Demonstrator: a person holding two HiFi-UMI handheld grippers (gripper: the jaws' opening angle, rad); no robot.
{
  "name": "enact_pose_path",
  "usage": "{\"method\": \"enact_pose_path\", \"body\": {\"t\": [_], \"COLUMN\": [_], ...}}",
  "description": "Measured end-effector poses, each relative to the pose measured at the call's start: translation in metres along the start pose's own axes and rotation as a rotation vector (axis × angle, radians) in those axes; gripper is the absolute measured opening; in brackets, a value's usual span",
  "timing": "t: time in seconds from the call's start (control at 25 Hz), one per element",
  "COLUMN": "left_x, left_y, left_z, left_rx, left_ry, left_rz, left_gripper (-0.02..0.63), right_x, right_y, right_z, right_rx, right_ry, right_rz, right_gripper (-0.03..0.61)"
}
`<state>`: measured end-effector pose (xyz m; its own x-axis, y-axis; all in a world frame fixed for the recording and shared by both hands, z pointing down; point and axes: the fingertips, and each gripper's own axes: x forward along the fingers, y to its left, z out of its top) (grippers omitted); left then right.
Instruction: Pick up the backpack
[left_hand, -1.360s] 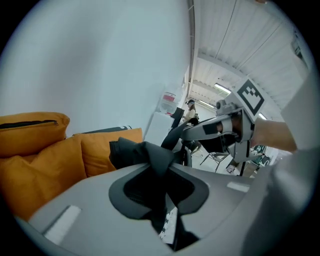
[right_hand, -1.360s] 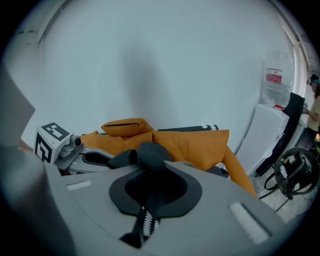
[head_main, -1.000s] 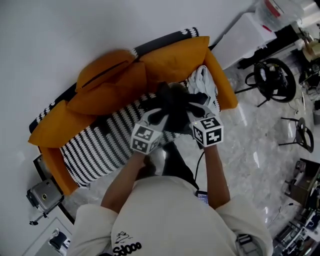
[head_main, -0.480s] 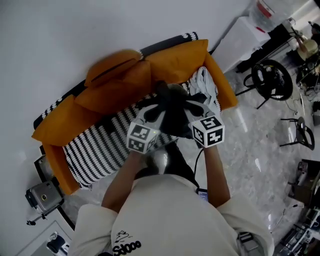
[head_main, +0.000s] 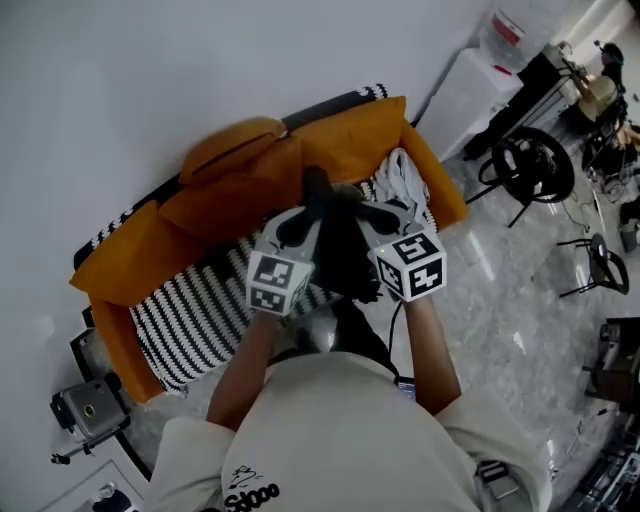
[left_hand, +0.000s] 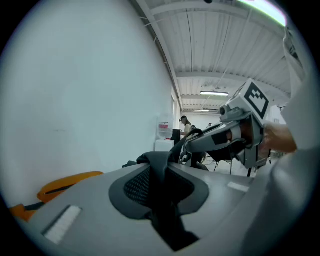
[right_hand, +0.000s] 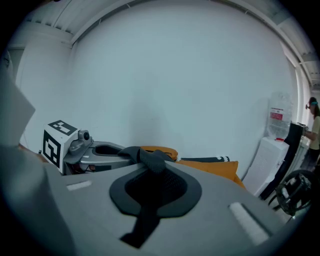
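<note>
- Up close, a pale shirt (head_main: 330, 440) bears dark lettering that reads roughly "Sdooo".
- Both bare forearms reach forward from the chest, side by side. The marker cubes on the tongs face up toward the head view.
- Left tongs (left_hand: 161, 172) are clamped on a black strap (left_hand: 159, 161) with a mesh lining. Right tongs (right_hand: 152, 172) are pressed together on another such strap.
- Backpack (head_main: 340, 250) is black, soft and slumped. It hangs between the two tongs over the front of a sofa (head_main: 110, 270); whether it touches the seat cannot be told.
- Sofa is orange with a black-and-white striped seat cover (head_main: 190, 310). A white cloth (head_main: 405, 175) lies just beyond the backpack.
- Farther off stands a white dispenser (head_main: 465, 90). The bottle on top has a red label too small to read.
</note>
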<state>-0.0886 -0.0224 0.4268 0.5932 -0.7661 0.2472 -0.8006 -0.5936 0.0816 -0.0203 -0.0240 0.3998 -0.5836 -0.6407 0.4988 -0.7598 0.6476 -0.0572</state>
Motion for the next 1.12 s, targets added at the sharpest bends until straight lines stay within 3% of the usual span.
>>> {"method": "enact_pose_path", "body": {"t": [0.6,1.12], "left_x": [-0.064,-0.108], "left_y": [0.0,0.008], "left_z": [0.07,0.128], "left_rx": [0.104,0.132], "left_ry": [-0.119,-0.215], "left_rz": [0.054,0.098], "left_gripper": [0.066,0.066], "right_x": [-0.042,-0.069], "right_y": [0.054,0.088], "right_z": [0.061,0.12], "right_rx": [-0.053,-0.121], "right_ry": [-0.113,-0.24], "right_rz": [0.042,0.095], "right_gripper": [0.006,0.006]}}
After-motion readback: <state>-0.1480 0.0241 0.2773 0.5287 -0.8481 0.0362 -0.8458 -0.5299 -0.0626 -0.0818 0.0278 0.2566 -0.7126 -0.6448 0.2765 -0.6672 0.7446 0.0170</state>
